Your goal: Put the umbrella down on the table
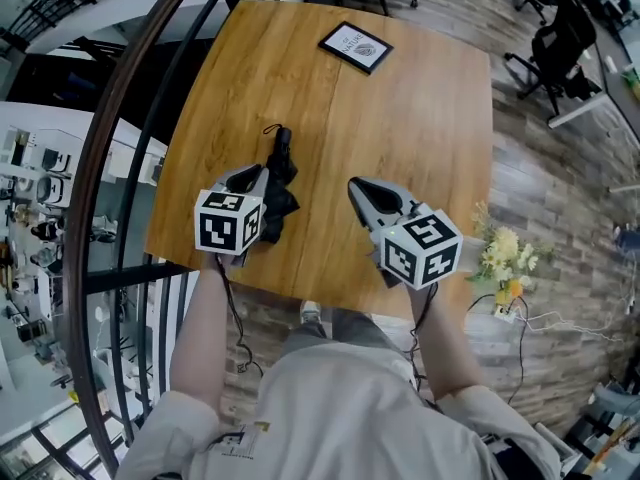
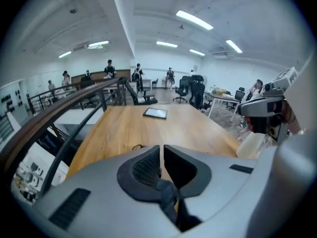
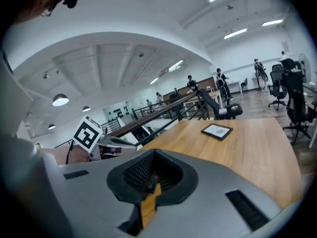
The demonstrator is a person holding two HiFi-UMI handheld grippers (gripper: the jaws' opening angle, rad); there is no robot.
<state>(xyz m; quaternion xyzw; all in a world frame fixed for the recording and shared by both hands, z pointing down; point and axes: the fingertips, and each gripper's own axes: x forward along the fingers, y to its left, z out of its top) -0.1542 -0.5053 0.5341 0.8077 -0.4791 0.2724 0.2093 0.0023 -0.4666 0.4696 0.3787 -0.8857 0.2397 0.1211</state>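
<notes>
Below left tool (image 1: 250, 175) (on table (image 1: 400, 118)): umbrella (image 1: 282, 173)

Wood floor (image 1: 560, 188) — office chairs (image 1: 556, 40) (black).

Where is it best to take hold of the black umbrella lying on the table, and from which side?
Probably the slim handle at the far end of the umbrella, from above, jaws across it. It lies flat on the table, pointing away from the person; the nearer cloth part is loose and bulky.
</notes>
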